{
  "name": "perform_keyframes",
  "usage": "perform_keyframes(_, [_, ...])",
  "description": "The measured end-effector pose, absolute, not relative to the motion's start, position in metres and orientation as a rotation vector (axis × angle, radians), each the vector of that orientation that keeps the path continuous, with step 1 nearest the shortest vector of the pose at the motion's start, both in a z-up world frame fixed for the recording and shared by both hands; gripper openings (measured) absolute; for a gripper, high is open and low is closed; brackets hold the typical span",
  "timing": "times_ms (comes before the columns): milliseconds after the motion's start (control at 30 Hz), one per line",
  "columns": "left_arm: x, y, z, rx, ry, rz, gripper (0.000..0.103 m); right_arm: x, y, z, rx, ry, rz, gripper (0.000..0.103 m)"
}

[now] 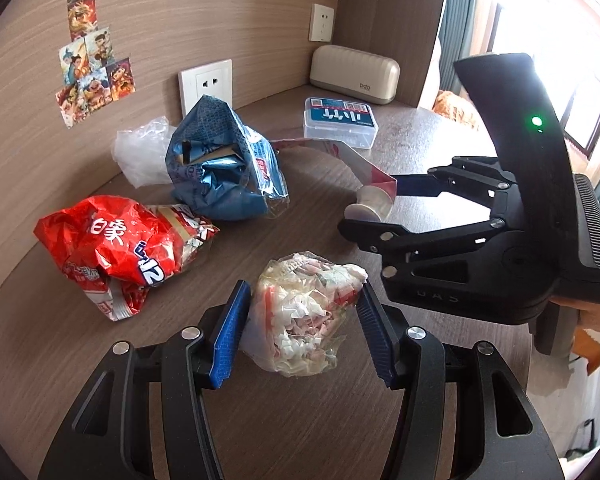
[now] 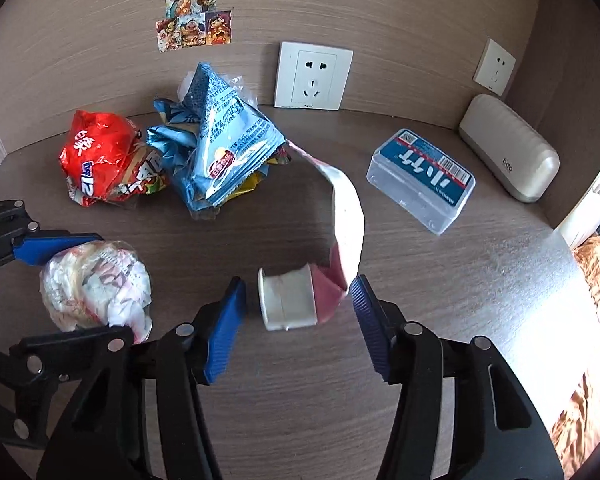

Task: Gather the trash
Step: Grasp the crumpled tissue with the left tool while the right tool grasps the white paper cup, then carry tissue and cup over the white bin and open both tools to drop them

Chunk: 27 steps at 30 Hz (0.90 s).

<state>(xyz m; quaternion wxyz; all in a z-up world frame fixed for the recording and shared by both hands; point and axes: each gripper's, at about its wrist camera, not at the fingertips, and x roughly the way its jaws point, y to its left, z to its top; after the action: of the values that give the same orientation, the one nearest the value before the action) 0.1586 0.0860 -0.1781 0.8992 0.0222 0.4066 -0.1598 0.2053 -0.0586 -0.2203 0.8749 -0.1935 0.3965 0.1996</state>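
Currently, both tools are bracketing light, crushable trash: left tool [image 1: 300,324] open around the crumpled clear bag [image 1: 304,312]; right tool [image 2: 298,320] open around the paper roll [image 2: 288,300]; grip mid-body.

My right gripper [image 2: 298,316] jaws spread around white roll [image 2: 288,300], neither pad touching | roll's strip [image 2: 346,208] curls back toward blue bag [image 2: 224,148] | red bag [image 2: 104,156] left of roll, beside blue bag | my left gripper [image 2: 80,288] left of roll, straddling clear wad [image 2: 96,284] | box [image 2: 420,180] right of roll.
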Motion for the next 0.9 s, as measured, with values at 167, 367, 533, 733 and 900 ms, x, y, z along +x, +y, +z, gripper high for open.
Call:
perform_keyframes(167, [0.160,0.085,-0.179,0.054,0.837,-0.329,0.054,0.212,-0.057,-0.220,-0.402,0.828,0.408,0.042])
perform_keyframes(367, [0.154,0.084,-0.170,0.026,0.804,-0.327,0.053,0.200,-0.071,-0.202,-0.371,0.780,0.397,0.042])
perform_keyframes(533, [0.148,0.072,-0.155,0.032,0.779,-0.344,0.053,0.183,-0.091,-0.179,-0.354,0.730,0.379,0.042])
perform_keyframes(733, [0.141,0.028,-0.138,0.074,0.752,-0.415,0.053,0.158,-0.139,-0.156,-0.297,0.704,0.321,0.042])
perform_keyframes(900, [0.132,-0.032,-0.134,0.118,0.745,-0.526,0.053,0.132,-0.198,-0.147,-0.217,0.723,0.257,0.042])
